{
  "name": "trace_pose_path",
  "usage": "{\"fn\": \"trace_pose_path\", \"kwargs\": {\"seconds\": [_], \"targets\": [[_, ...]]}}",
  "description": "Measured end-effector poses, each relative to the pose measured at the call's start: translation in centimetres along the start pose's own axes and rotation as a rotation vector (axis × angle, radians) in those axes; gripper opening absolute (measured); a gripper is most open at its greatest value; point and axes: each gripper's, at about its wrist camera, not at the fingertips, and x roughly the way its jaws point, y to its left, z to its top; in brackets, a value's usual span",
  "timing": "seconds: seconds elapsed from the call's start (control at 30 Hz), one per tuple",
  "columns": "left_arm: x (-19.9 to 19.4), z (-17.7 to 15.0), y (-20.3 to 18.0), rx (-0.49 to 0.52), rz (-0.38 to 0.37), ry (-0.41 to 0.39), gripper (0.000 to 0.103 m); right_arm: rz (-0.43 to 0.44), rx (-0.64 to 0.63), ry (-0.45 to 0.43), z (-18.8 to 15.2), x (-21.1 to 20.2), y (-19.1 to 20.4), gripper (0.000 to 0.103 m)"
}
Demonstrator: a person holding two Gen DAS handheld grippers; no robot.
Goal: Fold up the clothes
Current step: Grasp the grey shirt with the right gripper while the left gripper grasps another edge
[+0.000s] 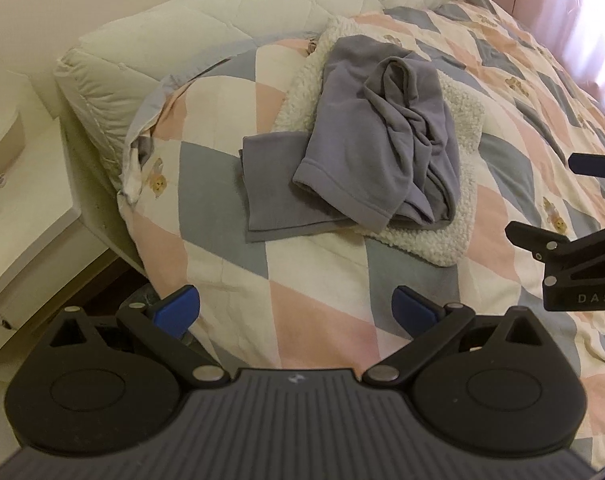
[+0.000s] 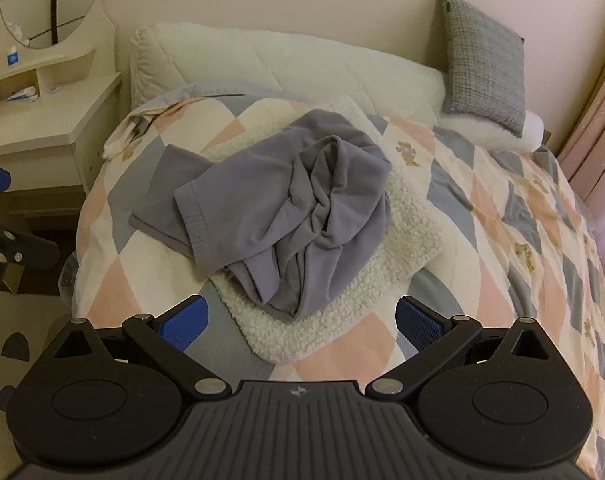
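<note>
Your left gripper (image 1: 296, 312) and right gripper (image 2: 302, 320) both gape empty — just ahead, the crumpled grey garment (image 2: 298, 204) lies on a fleece blanket (image 2: 406, 236).

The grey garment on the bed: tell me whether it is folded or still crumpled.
Crumpled. The grey garment lies bunched in twisted wrinkles on the white fleece blanket, one hemmed end flopped out sideways. Both grippers are open, holding nothing.

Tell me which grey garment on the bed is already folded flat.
The smaller grey piece, lying flat on the quilt; the crumpled grey garment overlaps it.
</note>
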Motion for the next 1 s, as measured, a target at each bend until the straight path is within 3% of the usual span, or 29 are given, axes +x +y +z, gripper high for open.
{"fn": "trace_pose_path", "kwargs": {"seconds": [0.63,0.7,0.73,0.77,1.0], "targets": [[6.5,2.6,1.8,0.021,-0.028,0.020,0.101,0.054,-0.044,0.012,3.5,6.2,0.4,0.100],[7.2,2.3,2.1,0.019,-0.024,0.033,0.101,0.070,-0.102,0.012,3.1,6.9,0.8,0.085],[7.6,2.2,2.3,0.017,-0.023,0.039,0.101,0.078,-0.163,0.009,2.8,7.5,1.3,0.069],[7.9,2.0,2.4,0.014,-0.023,0.044,0.101,0.085,-0.223,0.007,2.5,8.0,1.8,0.060],[9.7,1.2,3.3,-0.011,-0.020,0.075,0.101,0.046,-0.733,-0.121,-1.4,11.7,6.8,0.051]]}}
